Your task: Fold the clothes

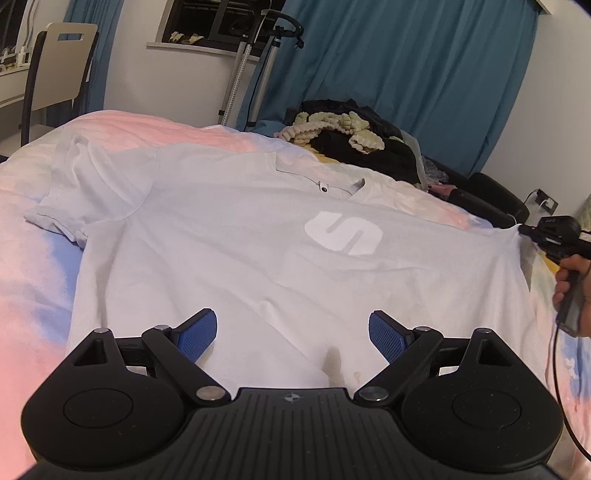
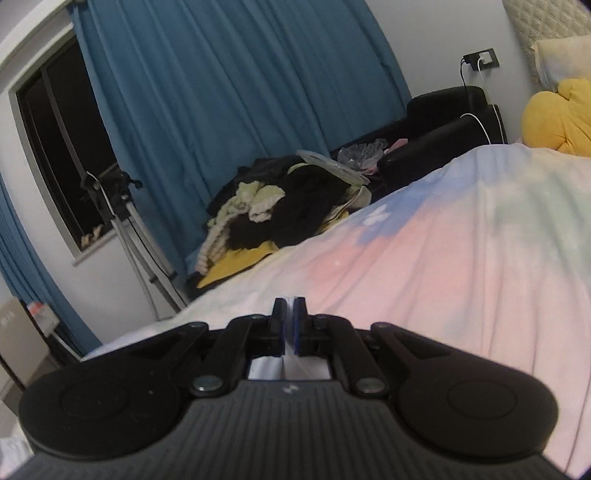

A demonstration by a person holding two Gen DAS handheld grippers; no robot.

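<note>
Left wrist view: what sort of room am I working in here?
Most likely a bedroom. The white T-shirt lies spread on a bed with a pink and blue duvet, teal curtains hang at the window, and a padded headboard with a yellow cushion shows in the right wrist view.

Ahead of the blue, fine-gridded fingers lies a pale grey T-shirt bearing a white S-shaped logo. Under it the bed cover is blotched pink, light blue and white. Beyond the fingers hang teal curtains, with a black and cream clothes heap on yellow cloth. Right of them sits a mustard-yellow cushion.
</note>
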